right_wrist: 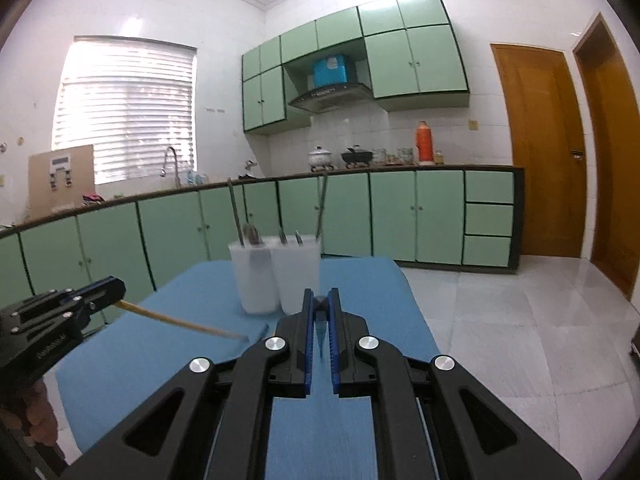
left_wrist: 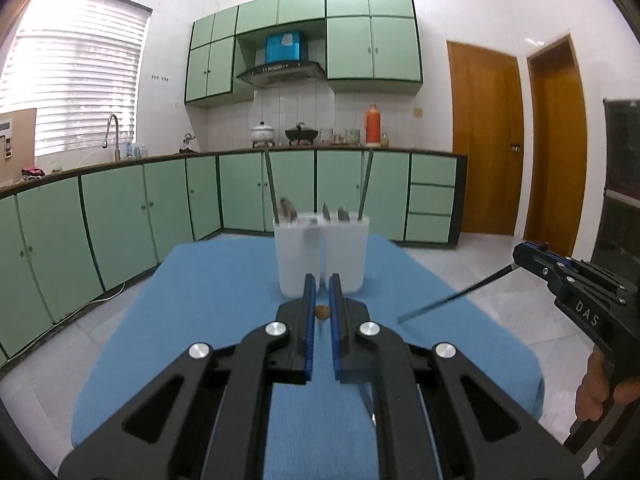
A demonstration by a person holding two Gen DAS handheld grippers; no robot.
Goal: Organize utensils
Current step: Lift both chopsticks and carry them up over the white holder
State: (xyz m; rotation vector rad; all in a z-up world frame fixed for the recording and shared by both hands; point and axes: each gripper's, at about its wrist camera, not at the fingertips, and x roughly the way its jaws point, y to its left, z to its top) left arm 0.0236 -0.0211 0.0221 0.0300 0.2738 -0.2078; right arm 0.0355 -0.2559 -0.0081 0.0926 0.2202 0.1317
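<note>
A white two-compartment utensil holder (left_wrist: 322,254) stands on the blue table (left_wrist: 224,320), with chopsticks and several utensil handles sticking out; it also shows in the right wrist view (right_wrist: 276,276). My left gripper (left_wrist: 322,280) is shut on a wooden chopstick (left_wrist: 322,312), seen end-on just short of the holder; the stick runs long and tan in the right wrist view (right_wrist: 180,325). My right gripper (right_wrist: 320,296) is shut on a dark thin chopstick (right_wrist: 321,334), which hangs over the table's right side in the left wrist view (left_wrist: 456,299).
Green kitchen cabinets (left_wrist: 120,216) and a counter with pots and an orange thermos (left_wrist: 373,125) run behind the table. White tiled floor (right_wrist: 520,320) and wooden doors (right_wrist: 536,148) lie to the right.
</note>
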